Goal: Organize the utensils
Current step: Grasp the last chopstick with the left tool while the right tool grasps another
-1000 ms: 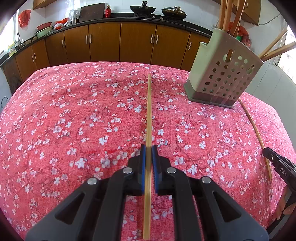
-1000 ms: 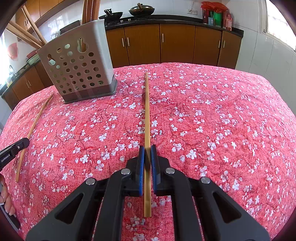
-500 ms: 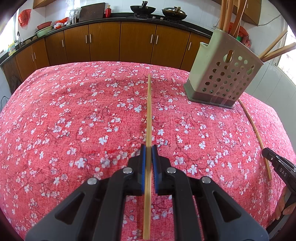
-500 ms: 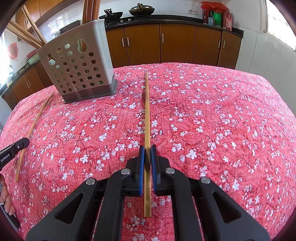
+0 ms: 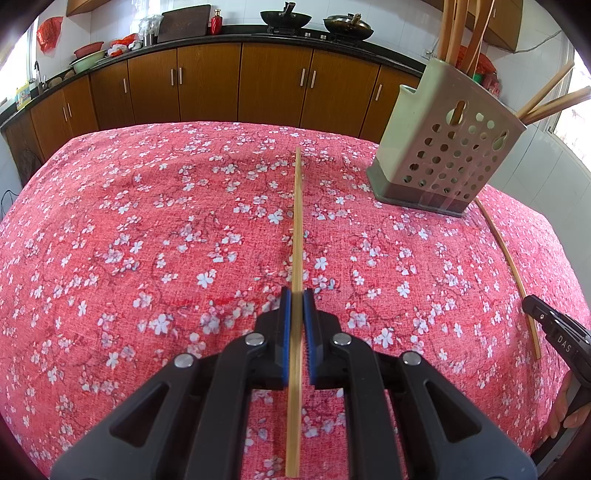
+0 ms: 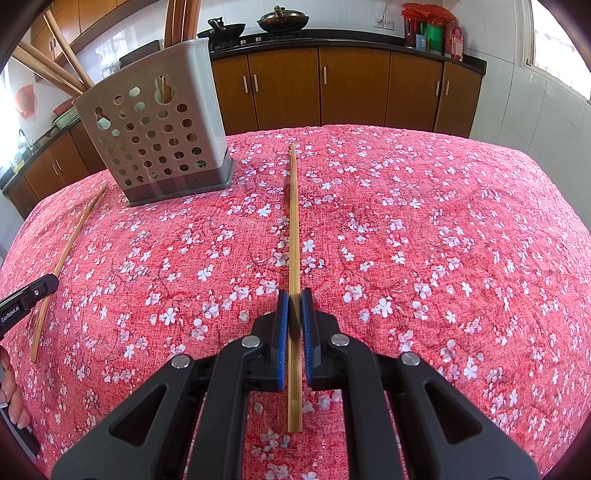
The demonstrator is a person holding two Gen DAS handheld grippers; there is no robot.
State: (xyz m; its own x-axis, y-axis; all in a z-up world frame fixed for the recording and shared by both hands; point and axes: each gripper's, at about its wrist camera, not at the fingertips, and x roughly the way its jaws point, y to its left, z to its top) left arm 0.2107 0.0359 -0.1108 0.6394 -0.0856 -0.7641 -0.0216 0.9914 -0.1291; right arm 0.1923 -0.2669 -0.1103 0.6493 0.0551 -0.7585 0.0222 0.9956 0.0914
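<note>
Two bamboo chopsticks lie along the red floral tablecloth [image 5: 147, 229]. In the left wrist view my left gripper [image 5: 296, 297] is shut on one chopstick [image 5: 297, 221], which points straight away from me. In the right wrist view my right gripper [image 6: 294, 295] is shut on the other chopstick [image 6: 293, 221] in the same way. A perforated grey utensil holder [image 5: 443, 147] [image 6: 155, 136] stands between the two chopsticks at the far side, with wooden utensils [image 5: 454, 29] sticking out of its top. Each view shows the other chopstick [image 5: 509, 266] [image 6: 70, 251] and one finger [image 5: 554, 330] [image 6: 26, 299] of the other gripper at its edge.
Brown kitchen cabinets [image 5: 273, 85] with a dark counter and woks [image 5: 284, 16] run behind the table. The tablecloth [image 6: 443, 229] drops off at the far and side edges. A person's hand [image 5: 569, 413] [image 6: 11, 391] shows at the frame edges.
</note>
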